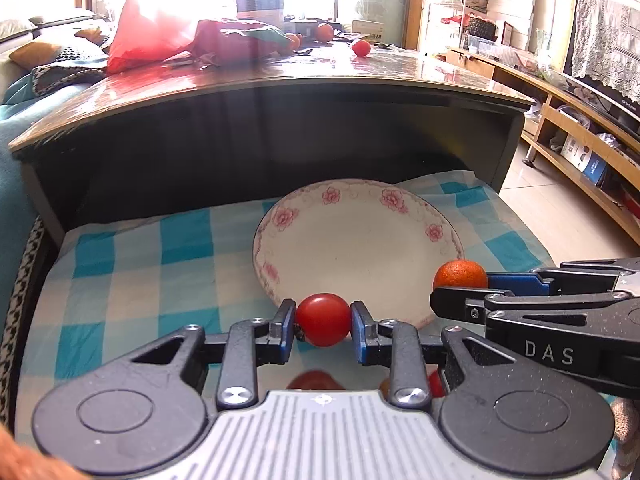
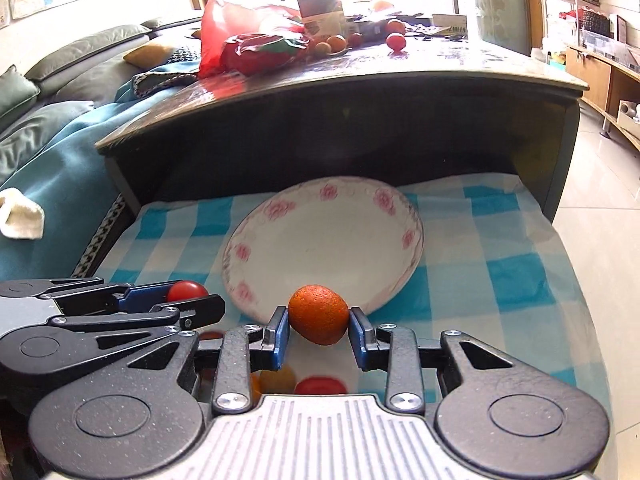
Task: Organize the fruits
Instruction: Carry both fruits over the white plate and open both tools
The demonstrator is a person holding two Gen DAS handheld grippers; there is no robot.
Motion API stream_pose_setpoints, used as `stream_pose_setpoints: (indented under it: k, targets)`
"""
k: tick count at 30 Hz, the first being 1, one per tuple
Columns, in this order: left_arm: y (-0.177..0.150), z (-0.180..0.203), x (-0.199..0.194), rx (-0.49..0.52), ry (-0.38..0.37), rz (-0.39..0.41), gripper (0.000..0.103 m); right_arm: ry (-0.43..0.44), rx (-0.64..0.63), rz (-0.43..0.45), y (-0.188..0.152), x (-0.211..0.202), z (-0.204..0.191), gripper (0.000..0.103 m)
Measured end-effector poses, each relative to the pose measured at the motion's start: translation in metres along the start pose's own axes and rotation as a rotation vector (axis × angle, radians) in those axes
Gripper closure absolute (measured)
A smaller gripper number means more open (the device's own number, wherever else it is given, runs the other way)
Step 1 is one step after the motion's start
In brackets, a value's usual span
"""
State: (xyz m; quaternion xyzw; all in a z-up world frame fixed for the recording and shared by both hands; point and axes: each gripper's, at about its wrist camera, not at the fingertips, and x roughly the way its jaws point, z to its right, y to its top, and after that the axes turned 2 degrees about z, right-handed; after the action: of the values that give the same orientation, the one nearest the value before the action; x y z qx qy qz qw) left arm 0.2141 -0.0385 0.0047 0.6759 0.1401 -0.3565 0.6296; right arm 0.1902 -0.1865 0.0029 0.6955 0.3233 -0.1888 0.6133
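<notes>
Left wrist view: the left gripper is clamped on a red tomato, its blue pads pressing both sides, and holds it just at the near rim of the plate. That plate is white with pink flowers along its rim, has nothing in it, and sits on a blue-and-white checked cloth. To the right, the right gripper reaches in from the side with an orange pinched between its fingers, beside the plate's right edge. Blurred red and orange fruit shows low under the left gripper's fingers, too hidden to count. Behind the cloth stands a dark table with a glossy top that carries a red bag, another small tomato and more fruit near the window. From the right wrist view, the right gripper closes on the orange, blue pads touching its left and right flanks, right in front of the plate. The left gripper comes in from the left with the tomato partly hidden behind its finger, near the plate's left rim. Below the right gripper's fingers lie a yellow fruit and a red one on the cloth. A teal sofa runs along the left side.
</notes>
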Motion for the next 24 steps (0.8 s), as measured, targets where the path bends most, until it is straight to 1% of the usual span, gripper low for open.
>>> stream_pose_setpoints:
  k: [6,11,15,20,24]
  targets:
    - [0.008,0.006,0.027,0.028,0.015,-0.014,0.064,-0.003,-0.012,-0.014,0.010,0.019,0.009,0.077]
    - [0.006,0.004,0.040,0.013,0.016,-0.032,0.064,-0.004,-0.016,-0.032,0.009,0.029,0.012,0.074]
    - [0.006,0.002,0.044,0.007,0.022,-0.038,0.062,0.000,-0.020,-0.031,0.010,0.030,0.013,0.073]
    - [0.008,-0.001,0.041,0.001,0.025,-0.027,0.054,-0.002,-0.013,-0.021,0.012,0.031,0.015,0.069]
    - [0.008,-0.005,0.030,-0.016,0.036,-0.014,0.054,-0.002,-0.009,-0.006,0.015,0.025,0.016,0.067]
